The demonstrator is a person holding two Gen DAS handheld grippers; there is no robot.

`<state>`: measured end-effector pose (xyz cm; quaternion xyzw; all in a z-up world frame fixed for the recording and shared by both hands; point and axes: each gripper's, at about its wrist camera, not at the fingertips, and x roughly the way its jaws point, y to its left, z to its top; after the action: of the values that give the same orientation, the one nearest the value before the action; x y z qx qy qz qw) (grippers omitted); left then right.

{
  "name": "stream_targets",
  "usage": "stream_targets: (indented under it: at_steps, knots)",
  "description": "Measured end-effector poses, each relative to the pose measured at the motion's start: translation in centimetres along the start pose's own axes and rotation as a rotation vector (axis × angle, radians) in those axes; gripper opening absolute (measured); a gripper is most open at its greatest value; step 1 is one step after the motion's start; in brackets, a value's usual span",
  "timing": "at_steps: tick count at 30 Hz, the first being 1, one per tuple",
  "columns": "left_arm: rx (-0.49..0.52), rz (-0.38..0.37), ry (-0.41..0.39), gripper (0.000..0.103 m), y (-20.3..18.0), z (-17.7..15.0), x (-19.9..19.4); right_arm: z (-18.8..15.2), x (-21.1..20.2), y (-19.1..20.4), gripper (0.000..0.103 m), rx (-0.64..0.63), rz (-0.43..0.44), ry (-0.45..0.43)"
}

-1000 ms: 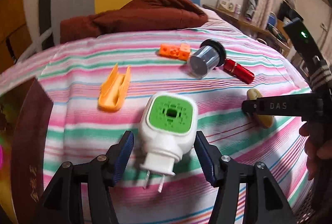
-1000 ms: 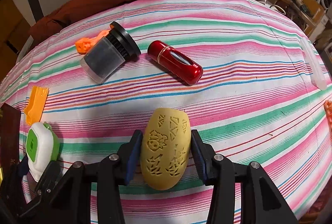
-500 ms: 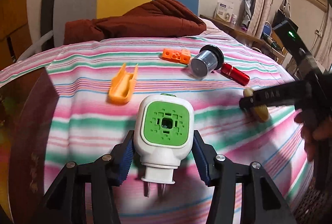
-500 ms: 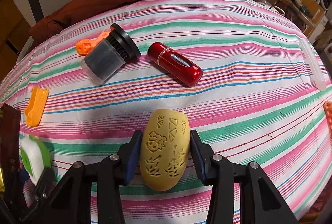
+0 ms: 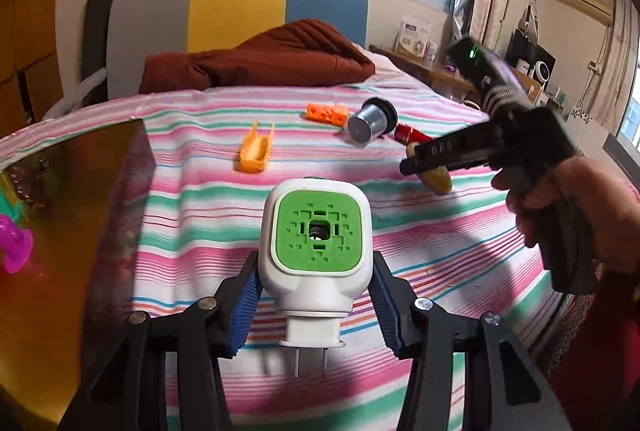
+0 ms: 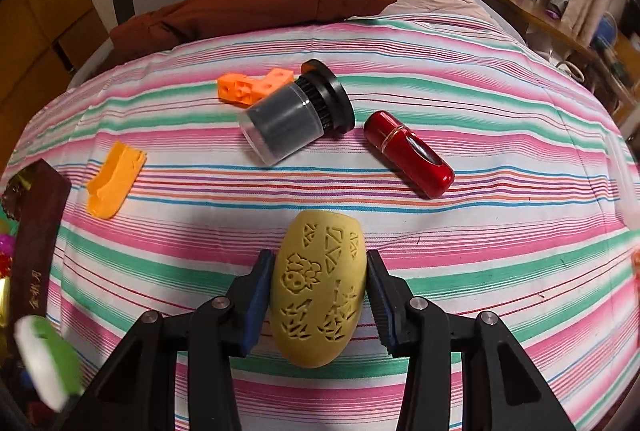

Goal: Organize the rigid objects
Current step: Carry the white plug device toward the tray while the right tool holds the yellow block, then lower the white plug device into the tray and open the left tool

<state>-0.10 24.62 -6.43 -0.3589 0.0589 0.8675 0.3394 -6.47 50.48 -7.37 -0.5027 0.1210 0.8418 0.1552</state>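
Since the earlier frame the white plug-in unit with green square face (image 5: 318, 251) has come up off the striped cloth (image 5: 440, 263); the left gripper (image 5: 316, 305) jaws have just been closing and now clamp its sides, prongs at 6 o'clock. The right gripper (image 6: 318, 297) pinches a yellow carved egg-shaped block (image 6: 318, 287) above the cloth. At 12 o'clock from the egg: grey cylinder with black cap (image 6: 294, 115); at 1 o'clock, red metal capsule (image 6: 408, 159); at 10 o'clock, orange plastic clip (image 6: 114, 181).

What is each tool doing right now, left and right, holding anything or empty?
Left tool: closed on the white and green plug-in device, lifted off the bed.
Right tool: closed on the yellow carved egg.
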Motion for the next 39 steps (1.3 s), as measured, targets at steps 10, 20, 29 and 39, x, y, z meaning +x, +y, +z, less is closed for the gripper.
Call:
stream_targets:
  at_steps: [10, 20, 29, 39]
  knots:
    - [-0.106, 0.027, -0.059, 0.052, 3.9, -0.4, -4.9, -0.6, -1.4, 2.8, 0.046, -0.140, -0.034, -0.072]
    - [-0.250, 0.128, -0.105, 0.052, 10.3, -1.4, -9.4, -1.4, -2.7, 5.8, 0.046, -0.285, -0.034, -0.133]
    - [-0.394, 0.245, -0.074, 0.052, 16.9, -3.3, -10.6, -1.6, -2.6, 6.6, 0.046, -0.301, 0.010, -0.132]
    - [-0.454, 0.344, 0.016, 0.052, 23.0, -4.6, -10.1, -1.4, -2.6, 6.3, 0.046, -0.281, 0.022, -0.139]
